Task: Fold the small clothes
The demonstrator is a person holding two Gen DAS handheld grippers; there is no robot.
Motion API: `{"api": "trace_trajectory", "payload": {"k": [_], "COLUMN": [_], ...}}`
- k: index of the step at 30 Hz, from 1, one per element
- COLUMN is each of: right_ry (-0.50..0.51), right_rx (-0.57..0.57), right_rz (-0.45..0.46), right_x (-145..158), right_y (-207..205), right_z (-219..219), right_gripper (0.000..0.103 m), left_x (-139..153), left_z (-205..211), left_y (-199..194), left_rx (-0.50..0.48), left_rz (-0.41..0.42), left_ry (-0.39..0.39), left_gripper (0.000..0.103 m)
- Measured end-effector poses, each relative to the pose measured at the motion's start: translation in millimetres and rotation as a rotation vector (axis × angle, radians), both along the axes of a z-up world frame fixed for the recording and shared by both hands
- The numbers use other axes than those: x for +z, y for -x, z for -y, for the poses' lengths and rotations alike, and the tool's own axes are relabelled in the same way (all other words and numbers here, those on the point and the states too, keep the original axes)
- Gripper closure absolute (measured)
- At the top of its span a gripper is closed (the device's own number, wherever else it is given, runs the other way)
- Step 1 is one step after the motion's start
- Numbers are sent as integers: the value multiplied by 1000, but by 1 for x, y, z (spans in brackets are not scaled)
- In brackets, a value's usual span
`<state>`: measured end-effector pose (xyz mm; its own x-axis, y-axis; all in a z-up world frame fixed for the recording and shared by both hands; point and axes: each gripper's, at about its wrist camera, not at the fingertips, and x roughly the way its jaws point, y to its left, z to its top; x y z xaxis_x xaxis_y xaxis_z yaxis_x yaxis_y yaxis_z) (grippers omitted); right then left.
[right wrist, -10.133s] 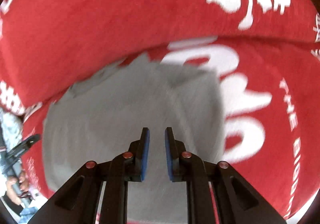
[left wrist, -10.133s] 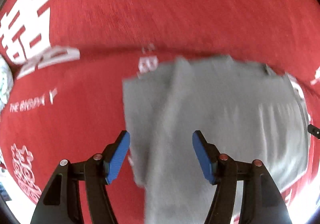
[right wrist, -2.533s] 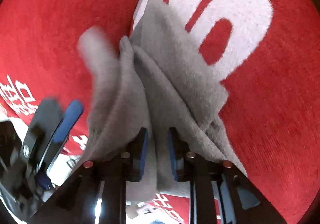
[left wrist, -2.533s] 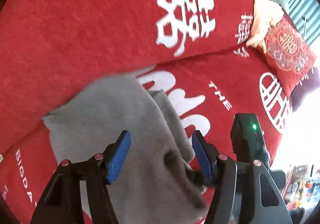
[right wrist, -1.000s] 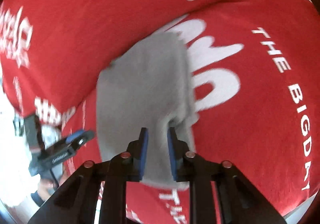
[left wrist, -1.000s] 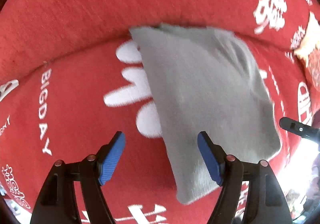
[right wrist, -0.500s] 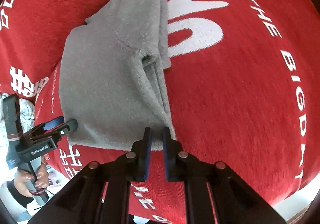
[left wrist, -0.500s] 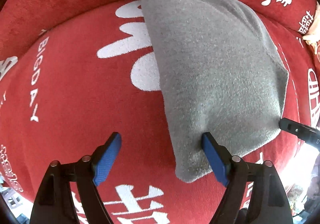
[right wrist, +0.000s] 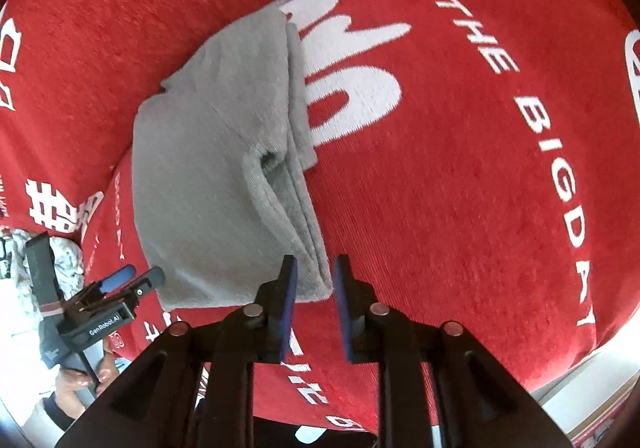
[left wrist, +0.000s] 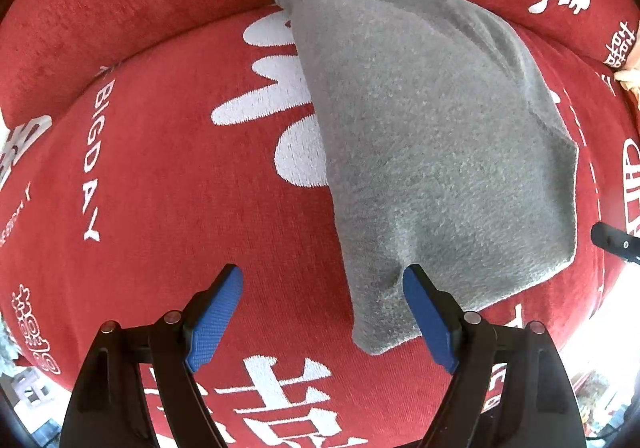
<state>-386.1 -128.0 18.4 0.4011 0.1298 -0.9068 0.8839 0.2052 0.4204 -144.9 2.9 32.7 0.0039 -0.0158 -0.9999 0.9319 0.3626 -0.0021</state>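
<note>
**Folded grey fleece resting on the red sofa seat, both tongs let go**

The grey, fuzzy fleece garment [left wrist: 436,151] lies folded into a thick pad on the red woven sofa cover with white lettering [left wrist: 160,175]. Its far corner is tucked up against the crease where the seat meets the backrest, and its near edge reaches toward the front edge of the seat.

My left tongs [left wrist: 322,312] stand wide apart and grasp nothing; the right-hand blue pad [left wrist: 430,322] sits just at the near corner of the fleece, the other pad over bare cover. My right tongs [right wrist: 313,306] have just been opening and now stand a little apart, with the stacked corner of the fleece just ahead of their tips, not pinched.

I judge this cloth light, soft and limp: it will sag and the layers will slide apart if I lift it by one layer only. The pile looks grippy, not slippery, and nothing here can break. The layered edge [right wrist: 308,215] in my right view is the place to take hold, biting all the layers at once near a corner. One fold bulges open [right wrist: 272,161] partway along that edge, so I would press it flat first.
</note>
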Motion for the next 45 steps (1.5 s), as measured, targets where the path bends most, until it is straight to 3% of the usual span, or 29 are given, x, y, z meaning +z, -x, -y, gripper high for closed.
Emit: {"api": "trace_trajectory", "payload": {"k": [11,16,24,28,34,38,40,45], "right_ry": [-9,-2,-4,-21,-87,-129,-164,-241], "right_rx": [5,14,2,-19,-97,-132,-126,-70], "right_rz": [19,14,33,68,200,278,316,394], "right_x": [2,2,-1,-6,-26,-44,-55,-80], "right_y": [-13,-16,-15,-14,-7,-4,-6,-21], "right_z": [6,9,21,32,60,78,86,98], "right_gripper": [62,55,48,45,45,39,34,34], "left_x": [14,4,13,8,-7,-27,-37,-58], "left_z": [1,7,21,32,49,62,68,85], "left_y": [-15,-11,-33,-51,-72,-85,-87,-86], "left_rx": [22,14,76,125,171,181,172,149], "left_rz": [12,7,-28,-89,-186,-315,-372,-485], "left_ry": [-4,-1,69,99,109,121,122,131], "left_gripper": [20,20,20,20,20,20,20,20]}}
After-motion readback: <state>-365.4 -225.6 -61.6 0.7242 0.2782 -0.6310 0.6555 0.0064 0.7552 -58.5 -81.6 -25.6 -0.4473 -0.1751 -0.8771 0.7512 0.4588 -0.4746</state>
